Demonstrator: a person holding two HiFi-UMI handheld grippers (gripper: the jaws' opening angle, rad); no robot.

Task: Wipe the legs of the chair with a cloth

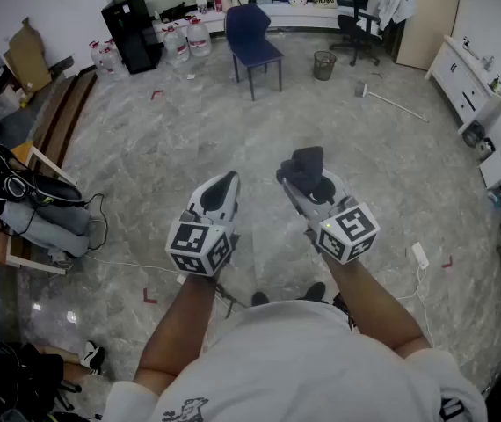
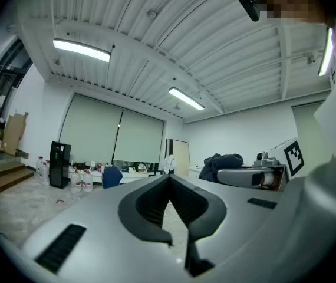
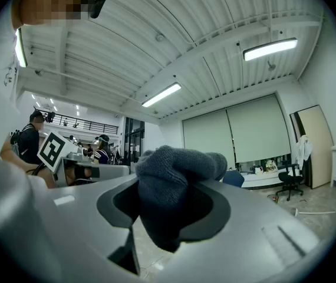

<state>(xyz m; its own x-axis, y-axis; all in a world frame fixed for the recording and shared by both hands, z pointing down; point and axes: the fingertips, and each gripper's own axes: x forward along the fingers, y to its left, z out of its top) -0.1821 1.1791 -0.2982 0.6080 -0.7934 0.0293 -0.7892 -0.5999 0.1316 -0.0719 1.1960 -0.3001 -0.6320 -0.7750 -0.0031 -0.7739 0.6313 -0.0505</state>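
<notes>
dark cloth [image 3: 177, 184] bunched in jaws, blue chair [image 1: 253, 35] upright

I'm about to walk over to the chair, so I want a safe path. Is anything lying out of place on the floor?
Yes: a broom lies flat on the floor right of the blue chair, past the wastebasket, not stood up. What looks like a white power strip also lies loose at your right.

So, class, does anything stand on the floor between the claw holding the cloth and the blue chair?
Nothing visible does. The right claw, shut on the cloth, faces bare floor up to the blue chair; the bin stands aside of that line.
</notes>
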